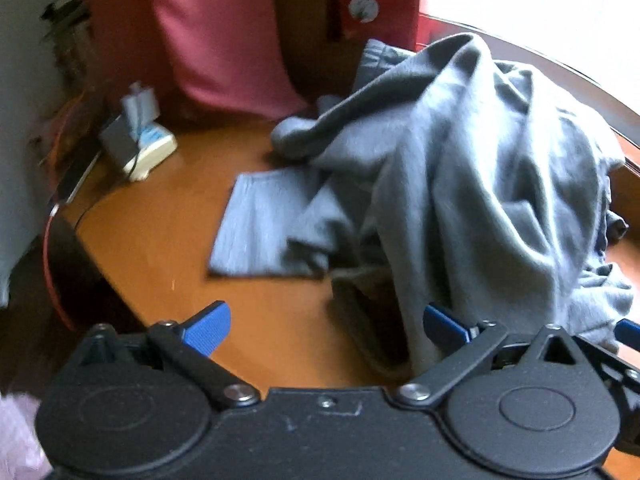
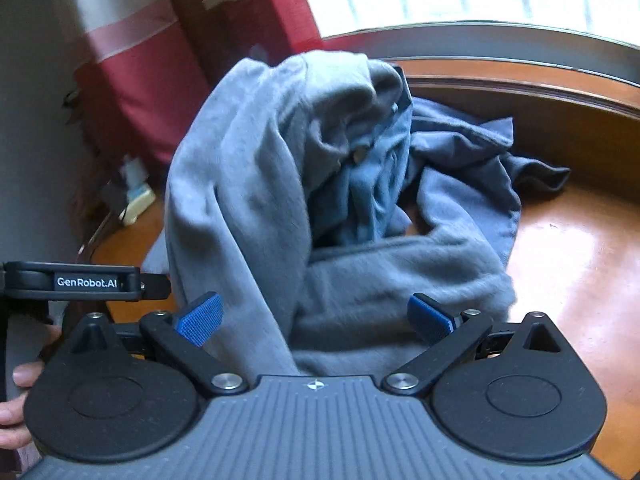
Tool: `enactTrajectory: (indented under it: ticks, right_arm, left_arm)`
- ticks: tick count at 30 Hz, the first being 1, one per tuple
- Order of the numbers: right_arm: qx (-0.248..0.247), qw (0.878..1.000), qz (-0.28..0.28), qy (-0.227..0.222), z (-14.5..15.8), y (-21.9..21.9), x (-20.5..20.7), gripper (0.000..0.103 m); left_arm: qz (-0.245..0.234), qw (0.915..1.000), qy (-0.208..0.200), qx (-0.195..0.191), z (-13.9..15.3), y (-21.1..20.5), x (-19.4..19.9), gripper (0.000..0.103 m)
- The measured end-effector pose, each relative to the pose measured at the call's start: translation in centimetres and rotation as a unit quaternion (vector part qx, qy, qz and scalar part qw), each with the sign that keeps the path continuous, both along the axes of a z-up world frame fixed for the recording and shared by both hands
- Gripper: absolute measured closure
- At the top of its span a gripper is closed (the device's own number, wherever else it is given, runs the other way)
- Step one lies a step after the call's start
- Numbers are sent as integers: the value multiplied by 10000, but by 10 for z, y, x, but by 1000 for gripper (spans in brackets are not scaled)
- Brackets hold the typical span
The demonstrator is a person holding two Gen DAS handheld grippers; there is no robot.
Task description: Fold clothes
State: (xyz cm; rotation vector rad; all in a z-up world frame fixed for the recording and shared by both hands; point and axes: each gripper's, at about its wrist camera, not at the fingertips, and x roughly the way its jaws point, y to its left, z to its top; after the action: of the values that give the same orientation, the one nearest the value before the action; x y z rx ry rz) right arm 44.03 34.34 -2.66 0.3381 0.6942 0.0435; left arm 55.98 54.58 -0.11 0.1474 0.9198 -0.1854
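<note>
Now both wide open, left claw (image 1: 326, 326), right claw (image 2: 316, 318), grey garment (image 2: 248, 184) between.

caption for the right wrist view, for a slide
Open right gripper facing a heaped grey garment on the wooden table.

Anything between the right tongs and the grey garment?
Nothing visible. The right tongs stand open with the grey garment draped directly between the blue pads. A darker blue garment lies behind it on the wooden table.

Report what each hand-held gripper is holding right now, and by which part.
Nothing is held. The left hand-held gripper and right hand-held gripper are both open; the grey garment drapes between the right one's fingers, unclamped.
</note>
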Motion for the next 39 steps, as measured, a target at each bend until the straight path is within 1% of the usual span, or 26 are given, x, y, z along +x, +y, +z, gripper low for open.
enactTrajectory:
  ticks: [4, 7, 9, 11, 13, 16, 18, 21, 23, 25, 27, 30, 31, 32, 34, 35, 36, 37, 38, 39]
  right_arm:
    - [-94, 9997, -201, -119, 9, 20, 1, 2]
    - [-255, 9995, -126, -141, 15, 29, 10, 2]
    - [-488, 9981, -56, -379, 25, 32, 21, 2]
    - [-681, 9962, 15, -538, 36, 33, 37, 2]
    - [-787, 9945, 109, -687, 46, 33, 53, 2]
    - [-1262, 9875, 239, -909, 57, 37, 83, 2]
    - [-1637, 9817, 279, -936, 65, 42, 105, 2]
    - [-1951, 9750, 452, -962, 77, 43, 138, 2]
    - [-2217, 9691, 620, -885, 79, 44, 162, 2]
    - [-2547, 9617, 794, -634, 75, 46, 189, 2]
    - [-2762, 9559, 937, -340, 67, 46, 215, 2]
    - [-2897, 9493, 1202, 216, 51, 46, 252, 2]
    - [-2868, 9484, 1292, 392, 44, 45, 262, 2]
    - [-2723, 9517, 1351, 430, 41, 42, 269, 3]
    - [-2430, 9591, 1392, 413, 38, 35, 273, 16]
    - [-2308, 9626, 1368, 374, 40, 32, 270, 26]
    - [-2194, 9667, 1287, 270, 44, 28, 265, 44]
    - [-1997, 9724, 1198, 124, 50, 24, 256, 57]
    - [-1644, 9797, 1147, -28, 57, 19, 246, 74]
    - [-1263, 9857, 1102, -181, 64, 13, 235, 82]
  left_arm:
    - [-210, 9997, 118, -43, -4, 8, 24, 0]
    - [-298, 9994, 98, -131, -6, 10, 37, 0]
    - [-292, 9993, 81, -196, -3, 13, 46, 0]
    - [-294, 9990, 76, -325, 0, 16, 54, 0]
    - [-312, 9986, -12, -428, 3, 18, 64, 0]
    - [-311, 9988, -31, -377, 2, 18, 81, 0]
    - [-446, 9981, 5, -416, 0, 16, 91, 0]
    - [-582, 9972, -22, -464, -3, 12, 111, 0]
    - [-662, 9965, 43, -513, -8, 8, 126, 0]
    - [-714, 9954, 122, -620, -13, 9, 140, 0]
    - [-733, 9940, 200, -785, -20, 12, 155, 0]
    - [-742, 9920, 345, -963, -30, 11, 172, 0]
    - [-742, 9914, 397, -1006, -34, 10, 177, 0]
    - [-736, 9909, 441, -1036, -36, 10, 182, 0]
    - [-765, 9894, 509, -1123, -40, 11, 186, 0]
    - [-781, 9887, 526, -1165, -40, 12, 186, 0]
    - [-798, 9882, 531, -1193, -40, 12, 185, 0]
    - [-823, 9877, 532, -1221, -39, 12, 184, 0]
    - [-864, 9870, 526, -1248, -38, 13, 184, 0]
    - [-913, 9863, 516, -1272, -37, 13, 183, 0]
